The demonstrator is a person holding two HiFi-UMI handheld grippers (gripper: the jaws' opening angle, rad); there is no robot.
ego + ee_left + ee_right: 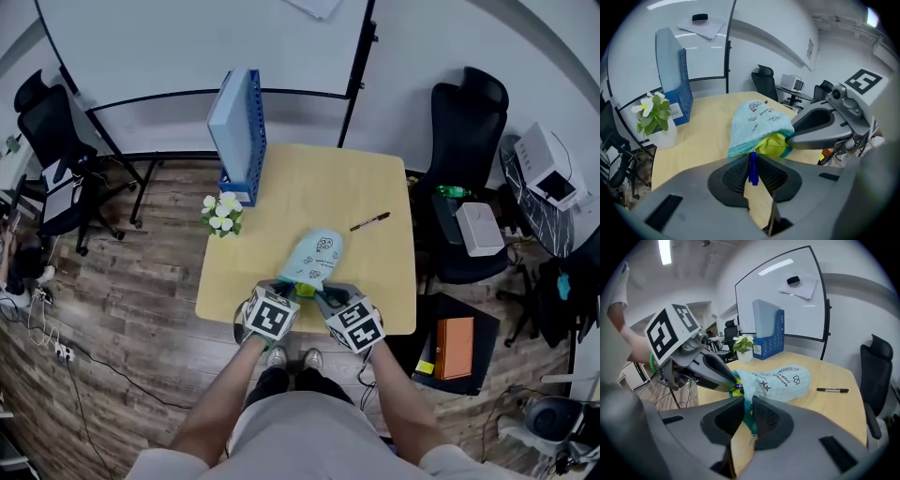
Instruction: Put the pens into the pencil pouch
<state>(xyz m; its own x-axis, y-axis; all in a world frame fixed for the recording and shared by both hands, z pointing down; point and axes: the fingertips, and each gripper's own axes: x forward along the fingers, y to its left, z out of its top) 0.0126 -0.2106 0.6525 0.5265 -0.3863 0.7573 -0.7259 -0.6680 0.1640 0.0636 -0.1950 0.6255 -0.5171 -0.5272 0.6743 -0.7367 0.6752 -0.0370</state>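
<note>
A light blue pencil pouch [314, 256] with small drawings lies near the table's front edge; its yellow-lined mouth [772, 144] faces me. My left gripper [753, 168] is shut on a blue pen [753, 167], whose far end points into the pouch mouth. My right gripper [746, 411] is shut on the pouch's teal zipper edge [746, 412] and holds the mouth up. In the head view both grippers [273, 314] [353, 322] sit side by side at the pouch's near end. A dark pen [369, 221] lies on the table to the right of the pouch [780, 381], also seen as the dark pen [832, 390].
A blue file holder [240, 127] stands at the table's back left, with a white flower pot [221, 214] in front of it. Black office chairs [466, 141] stand to the right and far left. A whiteboard [787, 296] stands behind the wooden table [309, 178].
</note>
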